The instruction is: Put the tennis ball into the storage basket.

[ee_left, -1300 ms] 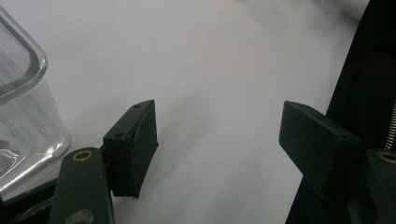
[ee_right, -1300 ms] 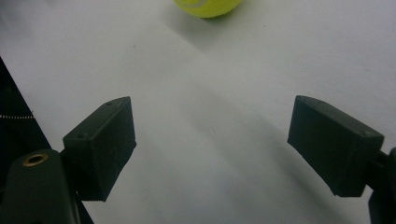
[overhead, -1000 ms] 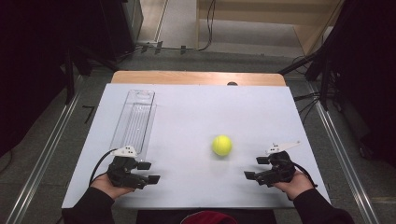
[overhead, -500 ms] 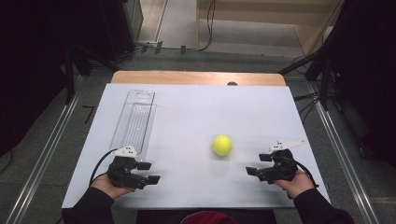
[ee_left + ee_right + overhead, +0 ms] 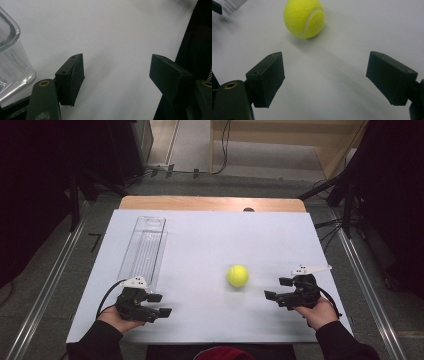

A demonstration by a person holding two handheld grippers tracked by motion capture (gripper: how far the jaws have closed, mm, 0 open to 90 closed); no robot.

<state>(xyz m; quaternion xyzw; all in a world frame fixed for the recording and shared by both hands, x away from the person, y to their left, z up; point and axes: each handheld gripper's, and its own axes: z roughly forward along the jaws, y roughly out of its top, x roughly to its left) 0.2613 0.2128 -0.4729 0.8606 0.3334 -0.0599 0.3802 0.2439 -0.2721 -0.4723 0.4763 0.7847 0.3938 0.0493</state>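
Note:
A yellow tennis ball [image 5: 237, 275] rests on the white table sheet [image 5: 210, 245], right of centre. In the right gripper view the tennis ball [image 5: 304, 18] lies just beyond the open jaws, slightly left of their gap. My right gripper [image 5: 278, 288] is open, a short way right of the ball, pointing toward it. My left gripper [image 5: 160, 304] is open near the front left of the sheet, nothing between its jaws. A long clear plastic tray [image 5: 143, 248] lies along the left side; its near corner [image 5: 11, 62] shows beside my left gripper [image 5: 117, 77].
The sheet lies on a wooden table [image 5: 210, 203] whose far edge shows beyond it. Metal rails [image 5: 367, 280] run along both sides of the table. Black stands and cables sit on the floor behind.
My right gripper has shifted slightly left and forward toward the ball. The left gripper, the ball and the tray have stayed put.

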